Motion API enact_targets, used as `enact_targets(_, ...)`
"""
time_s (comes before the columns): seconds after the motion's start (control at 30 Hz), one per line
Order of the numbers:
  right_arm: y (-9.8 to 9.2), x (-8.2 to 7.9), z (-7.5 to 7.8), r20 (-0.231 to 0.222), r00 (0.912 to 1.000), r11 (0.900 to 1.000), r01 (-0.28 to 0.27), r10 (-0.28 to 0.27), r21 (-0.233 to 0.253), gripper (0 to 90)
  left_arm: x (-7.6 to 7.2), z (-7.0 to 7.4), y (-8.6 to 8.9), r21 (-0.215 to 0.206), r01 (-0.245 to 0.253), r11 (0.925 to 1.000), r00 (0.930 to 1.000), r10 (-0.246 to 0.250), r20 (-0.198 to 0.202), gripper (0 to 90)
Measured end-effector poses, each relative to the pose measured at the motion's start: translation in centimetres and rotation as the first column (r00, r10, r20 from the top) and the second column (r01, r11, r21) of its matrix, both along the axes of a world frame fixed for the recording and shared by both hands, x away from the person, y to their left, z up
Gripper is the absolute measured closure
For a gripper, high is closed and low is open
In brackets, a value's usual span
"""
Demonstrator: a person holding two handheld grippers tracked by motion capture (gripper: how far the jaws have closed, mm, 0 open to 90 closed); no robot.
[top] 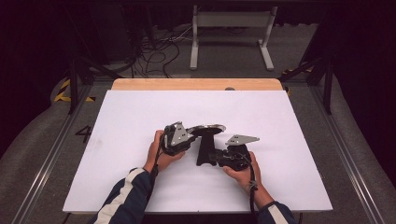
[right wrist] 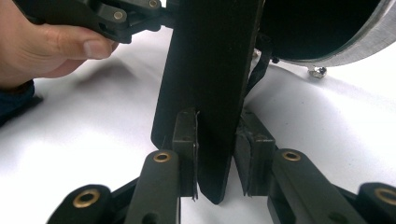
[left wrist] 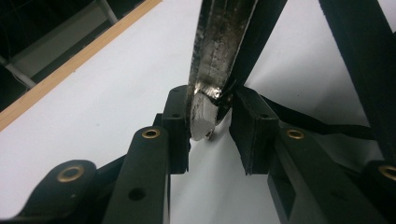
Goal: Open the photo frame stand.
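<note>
A black pan with a silvery rim (top: 208,129) and a flat black handle (top: 204,147) is held tilted over the middle of the white table. My left gripper (top: 189,135) comes in from the left; in the left gripper view, the left gripper (left wrist: 212,135) is shut on the metal rim (left wrist: 212,56). My right gripper (top: 212,158) comes in from the right, low on the handle. In the right gripper view, the right gripper (right wrist: 215,154) is shut on the handle (right wrist: 210,70), with the pan's round body (right wrist: 317,28) above it to the right.
A white sheet (top: 140,116) covers the table, with a wooden strip (top: 196,84) at its far edge. Beyond stand a white metal frame (top: 231,21) and floor cables (top: 154,51). The person's left hand (right wrist: 51,46) is close to the handle.
</note>
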State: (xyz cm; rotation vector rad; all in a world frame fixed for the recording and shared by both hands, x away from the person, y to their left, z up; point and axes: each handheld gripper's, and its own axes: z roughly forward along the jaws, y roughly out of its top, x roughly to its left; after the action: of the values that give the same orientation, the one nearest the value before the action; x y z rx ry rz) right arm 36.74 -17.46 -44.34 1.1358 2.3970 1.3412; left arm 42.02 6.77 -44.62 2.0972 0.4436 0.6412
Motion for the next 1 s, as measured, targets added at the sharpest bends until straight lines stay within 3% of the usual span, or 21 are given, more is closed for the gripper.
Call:
enact_targets(0.43,0.0,-0.2,-0.2,0.005,1.0000,1.000,0.008,-0.008,0.001,73.1,0.1,0.0,0.4,-0.034,-0.002,0.9994,0.9992,0.000,-0.040,68.1)
enact_targets(0.57,-0.2,-0.3,-0.1,0.006,0.9999,1.000,0.012,-0.012,0.008,70.1,0.1,0.2,1.0,-0.066,-0.003,0.9978,0.9983,0.000,-0.059,63.1)
enact_targets(0.7,-0.5,-0.6,0.2,0.015,0.9998,1.000,0.016,-0.016,0.010,68.0,-0.2,0.5,1.5,-0.048,0.008,0.9988,0.9975,-0.012,-0.069,57.9)
enact_targets(0.8,-0.5,-0.8,0.3,0.025,0.9995,1.000,0.019,-0.019,0.005,67.4,-0.6,0.9,1.8,-0.059,0.015,0.9982,0.9978,-0.019,-0.064,55.7)
enact_targets(1.0,-0.6,-1.9,1.1,0.111,0.9913,0.997,0.073,-0.071,-0.011,85.2,-0.9,1.4,1.9,-0.051,0.045,0.9977,0.9976,-0.047,-0.051,60.4)
